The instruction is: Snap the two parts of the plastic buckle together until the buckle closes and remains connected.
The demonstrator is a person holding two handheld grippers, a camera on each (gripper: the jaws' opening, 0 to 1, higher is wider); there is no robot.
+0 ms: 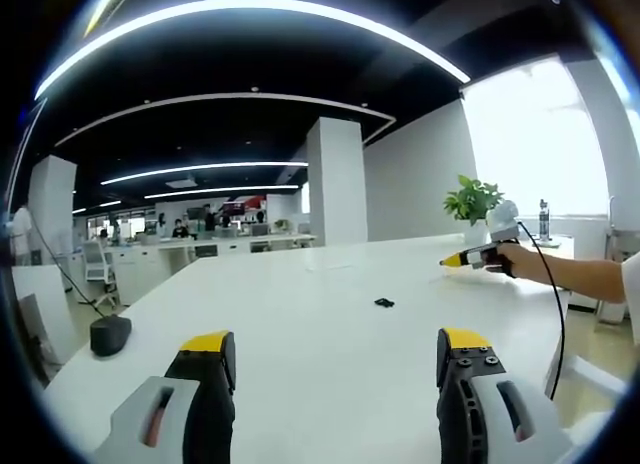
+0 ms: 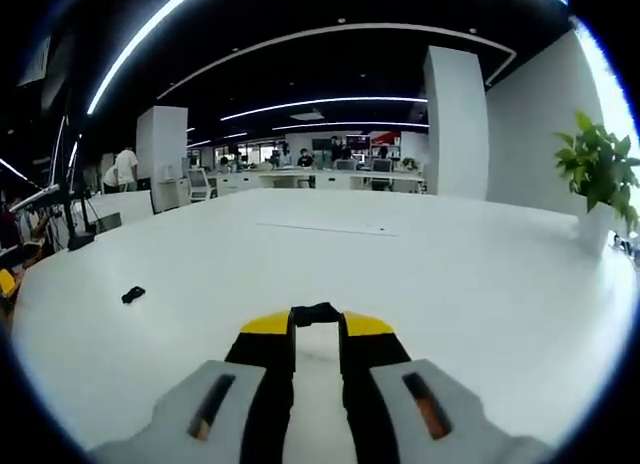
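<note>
Lying loose on the white table [image 1: 300,324], one buckle part [image 1: 384,303] sits ahead of the left tool [image 1: 336,356], slightly right of its centre line, with the jaws spread wide and empty. The right tool [image 2: 316,322] is pressed together, pinching the other buckle part [image 2: 315,313] at its tips. From there the loose part [image 2: 133,294] lies off to the left, its long axis slanted. My guess: the left tool must fetch it.

Bright ceiling light strips [image 1: 250,9] and a blown-out window [image 1: 535,134] wash the white table [image 1: 330,334]; fisheye edges bend, and distant desks look perhaps slightly soft.
</note>
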